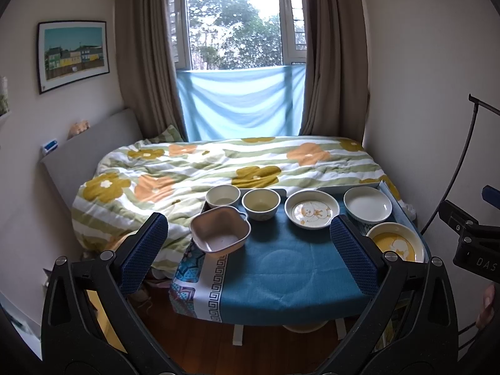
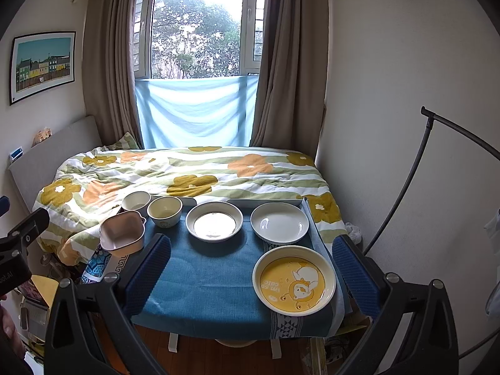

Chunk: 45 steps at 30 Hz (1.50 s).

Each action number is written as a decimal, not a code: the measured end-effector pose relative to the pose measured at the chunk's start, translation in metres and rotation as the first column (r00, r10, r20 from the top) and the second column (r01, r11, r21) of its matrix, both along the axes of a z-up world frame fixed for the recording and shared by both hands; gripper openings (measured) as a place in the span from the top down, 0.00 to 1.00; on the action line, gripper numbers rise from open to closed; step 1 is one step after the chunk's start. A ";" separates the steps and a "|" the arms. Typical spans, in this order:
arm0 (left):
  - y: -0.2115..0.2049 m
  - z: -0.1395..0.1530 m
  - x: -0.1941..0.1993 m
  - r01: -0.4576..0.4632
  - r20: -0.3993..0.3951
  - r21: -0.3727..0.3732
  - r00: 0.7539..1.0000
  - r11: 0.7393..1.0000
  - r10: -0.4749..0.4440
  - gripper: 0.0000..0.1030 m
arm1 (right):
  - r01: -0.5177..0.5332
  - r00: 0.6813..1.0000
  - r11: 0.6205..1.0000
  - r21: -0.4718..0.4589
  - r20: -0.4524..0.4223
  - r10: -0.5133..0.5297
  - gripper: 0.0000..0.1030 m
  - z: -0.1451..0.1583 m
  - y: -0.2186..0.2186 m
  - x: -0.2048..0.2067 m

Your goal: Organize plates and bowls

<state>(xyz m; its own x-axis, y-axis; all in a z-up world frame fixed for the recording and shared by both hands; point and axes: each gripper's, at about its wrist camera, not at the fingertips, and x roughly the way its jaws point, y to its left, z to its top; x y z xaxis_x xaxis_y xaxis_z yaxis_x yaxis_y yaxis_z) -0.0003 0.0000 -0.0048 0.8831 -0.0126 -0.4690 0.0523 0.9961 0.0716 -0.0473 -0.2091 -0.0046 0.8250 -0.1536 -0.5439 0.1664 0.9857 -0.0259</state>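
A small table under a blue cloth (image 1: 281, 268) (image 2: 206, 278) carries the dishes. At its left edge sits a pink square bowl (image 1: 220, 229) (image 2: 122, 232). Behind it stand two round cream bowls (image 1: 222, 196) (image 1: 261, 203) (image 2: 136, 201) (image 2: 164, 211). A plate with a cartoon print (image 1: 312, 209) (image 2: 214, 221) and a plain white plate (image 1: 367, 203) (image 2: 279, 222) lie at the back right. A yellow-centred plate (image 1: 396, 242) (image 2: 294, 279) lies front right. My left gripper (image 1: 250, 253) and right gripper (image 2: 251, 278) both hang open before the table, holding nothing.
Right behind the table is a bed with a flowered duvet (image 1: 200, 165) (image 2: 187, 172). A wall (image 1: 422, 125) and a black curved stand (image 2: 415, 181) flank the right side. Wooden floor (image 1: 250, 347) shows below. The other gripper's body (image 1: 472, 237) (image 2: 15, 250) juts in at each view's edge.
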 end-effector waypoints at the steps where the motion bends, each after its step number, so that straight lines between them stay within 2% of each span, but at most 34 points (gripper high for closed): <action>1: 0.000 0.000 0.000 0.001 0.000 0.000 1.000 1.000 -0.001 0.00 | 0.000 1.000 1.000 0.000 0.000 0.000 0.00 0.000 0.000 0.000; 9: 0.003 0.001 -0.001 0.015 -0.003 -0.005 1.000 1.000 -0.015 0.00 | 0.005 1.000 1.000 0.001 0.007 -0.005 0.00 0.005 0.000 -0.002; 15: -0.005 -0.002 0.021 0.103 -0.074 -0.010 0.992 0.995 -0.103 0.00 | 0.077 0.996 0.995 0.065 -0.042 -0.074 0.00 -0.001 -0.021 -0.003; 19: -0.027 -0.018 0.050 0.212 -0.121 -0.011 0.970 0.977 -0.212 0.00 | 0.142 0.986 0.980 0.142 -0.108 -0.127 0.00 -0.023 -0.053 -0.005; 23: -0.063 -0.048 0.085 0.284 -0.182 -0.018 0.942 0.959 -0.282 0.00 | 0.201 0.970 0.952 0.230 -0.186 -0.159 0.00 -0.061 -0.095 0.001; 25: -0.085 -0.068 0.104 0.327 -0.233 -0.051 0.915 0.943 -0.330 0.00 | 0.218 0.962 0.937 0.275 -0.220 -0.159 0.00 -0.082 -0.120 0.007; 27: -0.108 -0.094 0.123 0.373 -0.309 -0.091 0.871 0.923 -0.382 0.00 | 0.237 0.955 0.922 0.305 -0.249 -0.163 0.01 -0.103 -0.143 0.014; 30: -0.141 -0.138 0.150 0.395 -0.414 -0.114 0.815 0.911 -0.405 0.00 | 0.244 0.944 0.897 0.369 -0.302 -0.132 0.10 -0.138 -0.176 0.028; 34: -0.181 -0.197 0.179 0.417 -0.523 -0.158 0.733 0.895 -0.434 0.03 | 0.249 0.925 0.861 0.443 -0.372 -0.076 0.29 -0.187 -0.209 0.048; 37: -0.205 -0.234 0.196 0.420 -0.595 -0.183 0.673 0.889 -0.440 0.12 | 0.244 0.914 0.832 0.498 -0.406 -0.025 0.39 -0.221 -0.227 0.061; 39: -0.219 -0.255 0.206 0.420 -0.637 -0.213 0.625 0.882 -0.451 0.27 | 0.235 0.906 0.812 0.534 -0.423 0.016 0.45 -0.241 -0.235 0.072; 41: -0.231 -0.271 0.214 0.420 -0.669 -0.240 0.581 0.875 -0.463 0.30 | 0.227 0.901 0.791 0.568 -0.432 0.051 0.51 -0.255 -0.241 0.079; 43: -0.240 -0.284 0.222 0.418 -0.688 -0.257 0.554 0.871 -0.469 0.32 | 0.229 0.894 0.782 0.580 -0.443 0.068 0.56 -0.267 -0.248 0.086; 45: -0.249 -0.297 0.231 0.412 -0.702 -0.257 0.542 0.874 -0.462 0.37 | 0.227 0.888 0.775 0.590 -0.452 0.084 0.60 -0.275 -0.254 0.092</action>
<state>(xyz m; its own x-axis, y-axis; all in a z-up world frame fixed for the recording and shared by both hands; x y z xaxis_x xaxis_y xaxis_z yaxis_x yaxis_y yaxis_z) 0.2306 -0.2487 -0.3023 0.1296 -0.3487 -0.9283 0.4910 0.8359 -0.2454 0.0450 -0.4627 -0.2795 0.4804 0.2908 -0.8275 0.3615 0.7939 0.4889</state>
